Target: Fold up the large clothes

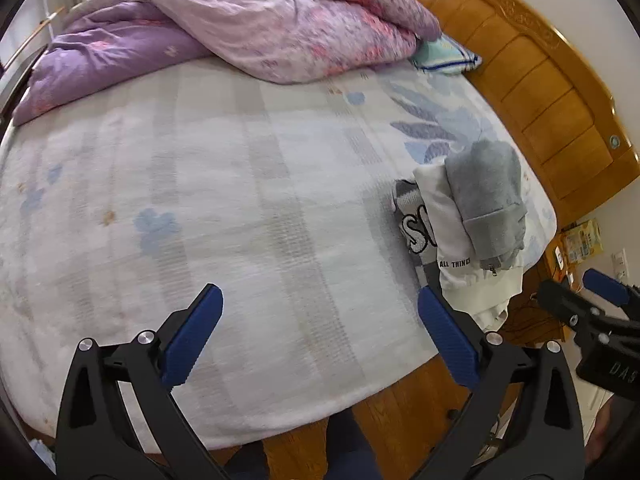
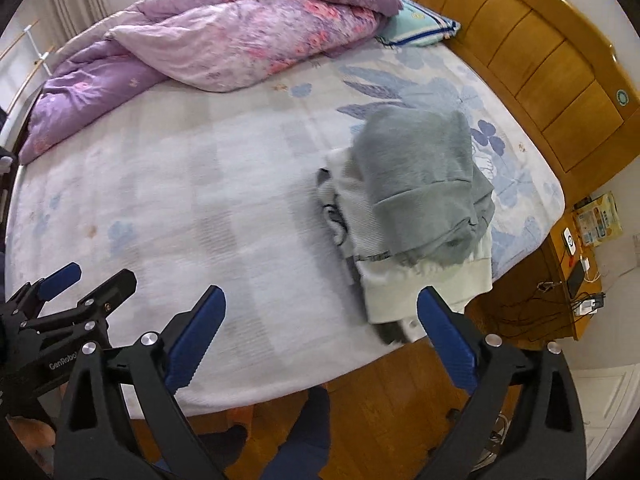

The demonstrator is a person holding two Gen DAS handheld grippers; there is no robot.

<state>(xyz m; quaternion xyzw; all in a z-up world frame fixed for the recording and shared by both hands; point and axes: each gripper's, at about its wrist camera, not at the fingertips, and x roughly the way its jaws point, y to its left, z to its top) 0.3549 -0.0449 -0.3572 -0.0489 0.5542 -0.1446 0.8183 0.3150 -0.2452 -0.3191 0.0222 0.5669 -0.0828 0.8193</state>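
Note:
A stack of folded clothes lies near the bed's right front corner: a grey garment (image 1: pixel 486 196) (image 2: pixel 420 176) on top, a white one (image 1: pixel 452 240) (image 2: pixel 420 284) under it, and a lettered grey-white piece (image 1: pixel 412 224) at the bottom. My left gripper (image 1: pixel 320 300) hangs open over the pale bedsheet (image 1: pixel 240 184), left of the stack, with nothing between its blue pads. My right gripper (image 2: pixel 320 300) is open too and holds nothing, above the bed's front edge just short of the stack. Each gripper shows in the other's view: the right gripper (image 1: pixel 580 292) and the left gripper (image 2: pixel 92 276).
A crumpled purple floral quilt (image 1: pixel 240 28) (image 2: pixel 224 36) fills the far side of the bed. A teal pillow (image 2: pixel 420 24) lies by the wooden headboard (image 1: pixel 552 92) (image 2: pixel 560 68). A bedside stand (image 2: pixel 568 276) with cables and a phone stands at the right. Wooden floor (image 2: pixel 380 396) and a person's legs (image 2: pixel 308 432) are below.

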